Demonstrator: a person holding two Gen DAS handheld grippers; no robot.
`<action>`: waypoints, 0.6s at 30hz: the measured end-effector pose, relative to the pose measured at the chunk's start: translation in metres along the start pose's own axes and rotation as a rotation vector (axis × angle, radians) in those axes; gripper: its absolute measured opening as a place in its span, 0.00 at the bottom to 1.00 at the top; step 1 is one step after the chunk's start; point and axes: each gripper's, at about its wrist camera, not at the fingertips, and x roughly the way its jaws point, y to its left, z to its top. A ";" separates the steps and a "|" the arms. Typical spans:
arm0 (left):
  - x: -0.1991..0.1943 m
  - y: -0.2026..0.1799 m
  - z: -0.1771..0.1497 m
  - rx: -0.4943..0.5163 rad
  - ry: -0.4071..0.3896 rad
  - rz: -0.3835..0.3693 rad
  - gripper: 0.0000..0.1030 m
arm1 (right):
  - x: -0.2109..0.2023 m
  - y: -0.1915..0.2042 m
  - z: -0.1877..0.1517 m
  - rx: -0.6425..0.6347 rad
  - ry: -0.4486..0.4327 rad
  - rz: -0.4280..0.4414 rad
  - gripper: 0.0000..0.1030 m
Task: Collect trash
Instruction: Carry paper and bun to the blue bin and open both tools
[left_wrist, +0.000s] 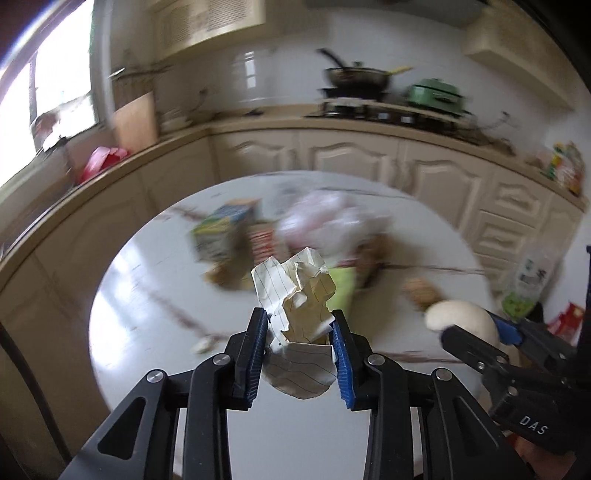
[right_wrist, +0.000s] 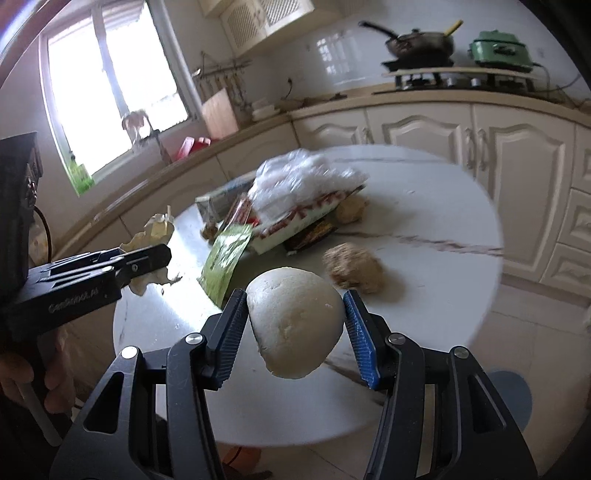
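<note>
I hold the left gripper above the near part of the round white marble-veined table, and its blue-padded jaws are clamped on a crumpled sheet of lined cream paper. The paper sticks up between the pads and bulges out below them, clear of the tabletop.

My right gripper holds a pale, rounded bun-like lump. Both pads press its sides at a middling width, and the lump hangs above the near edge of the table. In the left wrist view the same lump and gripper sit to the right of the table's near rim.

Remaining items, all placed relative to the table:
- At the centre lies a heap: a crinkled clear plastic bag resting on a flat red-and-white printed carton.
- A green-and-blue cardboard box stands on the window side of that heap.
- A flat green foil packet lies on the near side of the heap.
- A brown crumpled wad sits on the tabletop just beyond the held lump; a second tan wad lies against the heap's far side.

The left wrist view is motion-blurred, so finer detail of the heap cannot be read there.
</note>
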 end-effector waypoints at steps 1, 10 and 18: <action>-0.002 -0.015 0.002 0.025 -0.006 -0.014 0.29 | -0.011 -0.008 0.000 0.017 -0.018 -0.016 0.49; 0.037 -0.177 -0.010 0.238 0.086 -0.264 0.30 | -0.079 -0.146 -0.047 0.235 -0.013 -0.323 0.49; 0.153 -0.270 -0.057 0.343 0.303 -0.414 0.29 | -0.027 -0.280 -0.127 0.452 0.117 -0.385 0.51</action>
